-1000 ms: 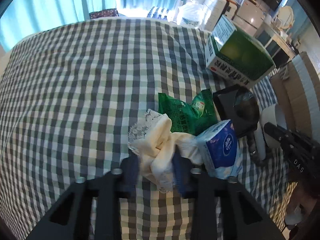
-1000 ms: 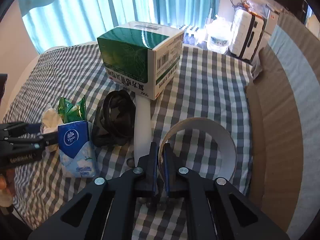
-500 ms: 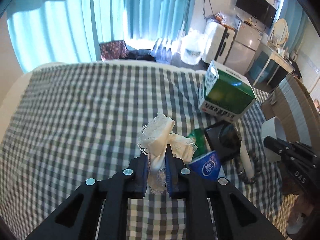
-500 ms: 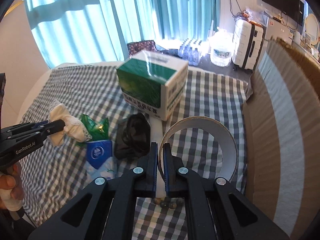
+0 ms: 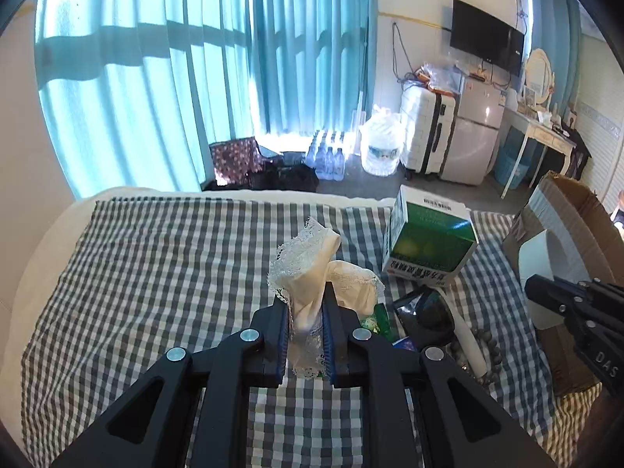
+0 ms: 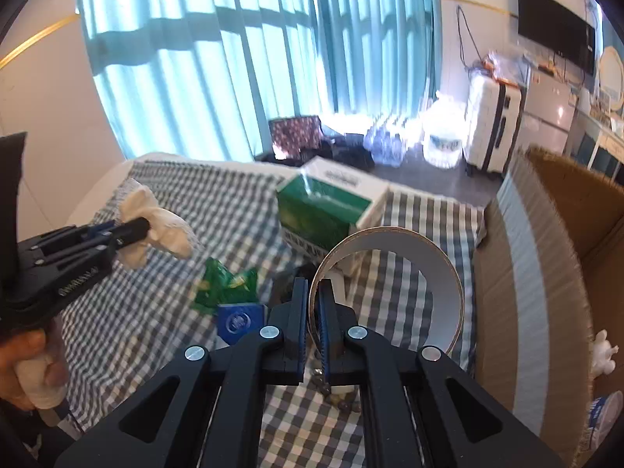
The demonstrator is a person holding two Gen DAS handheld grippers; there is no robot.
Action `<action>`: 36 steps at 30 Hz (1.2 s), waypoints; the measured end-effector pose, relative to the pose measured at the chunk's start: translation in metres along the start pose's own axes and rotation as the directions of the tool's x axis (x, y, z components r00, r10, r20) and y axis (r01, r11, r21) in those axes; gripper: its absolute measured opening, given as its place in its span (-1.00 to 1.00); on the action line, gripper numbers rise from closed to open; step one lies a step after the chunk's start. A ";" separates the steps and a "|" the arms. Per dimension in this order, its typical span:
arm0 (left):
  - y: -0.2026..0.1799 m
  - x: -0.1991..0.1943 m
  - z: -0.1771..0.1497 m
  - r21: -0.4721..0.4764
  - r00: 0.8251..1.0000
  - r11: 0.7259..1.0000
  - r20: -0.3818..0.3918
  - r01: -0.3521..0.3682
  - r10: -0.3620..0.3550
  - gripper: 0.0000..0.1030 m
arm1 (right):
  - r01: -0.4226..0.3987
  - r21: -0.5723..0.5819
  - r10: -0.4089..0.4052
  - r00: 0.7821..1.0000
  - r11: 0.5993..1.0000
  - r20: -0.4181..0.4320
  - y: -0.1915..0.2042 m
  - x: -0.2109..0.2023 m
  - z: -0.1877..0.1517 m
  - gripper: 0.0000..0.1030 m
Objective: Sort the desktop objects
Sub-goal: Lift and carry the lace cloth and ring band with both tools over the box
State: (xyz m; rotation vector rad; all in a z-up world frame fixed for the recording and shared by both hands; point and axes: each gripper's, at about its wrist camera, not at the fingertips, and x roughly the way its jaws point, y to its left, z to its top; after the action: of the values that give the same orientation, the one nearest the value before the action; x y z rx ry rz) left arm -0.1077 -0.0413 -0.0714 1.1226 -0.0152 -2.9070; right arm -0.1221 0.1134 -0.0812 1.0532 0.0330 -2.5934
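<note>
Left gripper (image 5: pixel 306 306) had its fingers (image 5: pixel 281 325) clamped on the cream lace cloth (image 5: pixel 312 273); they had just been closing, with the cloth between them. The cloth was pinched mid-bunch, its lace edge sticking up past the tips and a bit hanging below, clear of the checked worktop (image 5: pixel 156 273). From the right camera the same cloth (image 6: pixel 156 226) showed at the tip of the left gripper (image 6: pixel 134 230), off the surface, with my hand (image 6: pixel 31 362) on the handle. Right gripper (image 6: pixel 312 304) had its fingers (image 6: pixel 298 312) pressed together on the wall of the white tape ring (image 6: pixel 409 253), one finger inside the ring and one outside. The ring stood on edge, lifted off the cloth-covered top as far as I could tell. Left on the worktop: green-and-white box (image 6: pixel 331 206) behind the ring, green snack packet (image 6: pixel 222 284), blue tissue pack (image 6: pixel 240 319) just beside it, black pouch (image 5: pixel 425 308), white stick (image 5: pixel 470 343) next to the pouch, and dark beads (image 6: pixel 339 390) under my right fingers. The cardboard box (image 6: pixel 546 273) sat open at the right edge, just beside the ring. In the left view the right gripper (image 5: pixel 538 284) came in from the right with the ring (image 5: pixel 542 257) behind it.
</note>
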 end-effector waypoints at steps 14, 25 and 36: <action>0.003 -0.037 0.013 -0.024 0.987 0.999 0.155 -0.043 0.047 -0.71 | 0.029 -0.037 -0.022 0.986 0.999 0.165 0.010 -0.055 0.009 -0.90; 0.008 -0.079 0.020 -0.055 0.964 0.997 0.257 -0.050 0.063 -0.71 | 0.021 -0.082 0.001 0.967 0.996 0.253 0.024 -0.098 0.012 -0.90; -0.015 -0.098 0.030 -0.038 0.959 0.999 0.284 -0.013 0.023 -0.71 | 0.040 -0.072 -0.019 0.961 0.997 0.275 0.009 -0.128 0.006 -0.90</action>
State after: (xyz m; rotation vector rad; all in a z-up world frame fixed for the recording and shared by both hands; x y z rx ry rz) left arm -0.0553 -0.0232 0.0164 0.6865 0.0218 -3.0107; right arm -0.0379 0.1426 0.0109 0.6648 0.0806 -2.7172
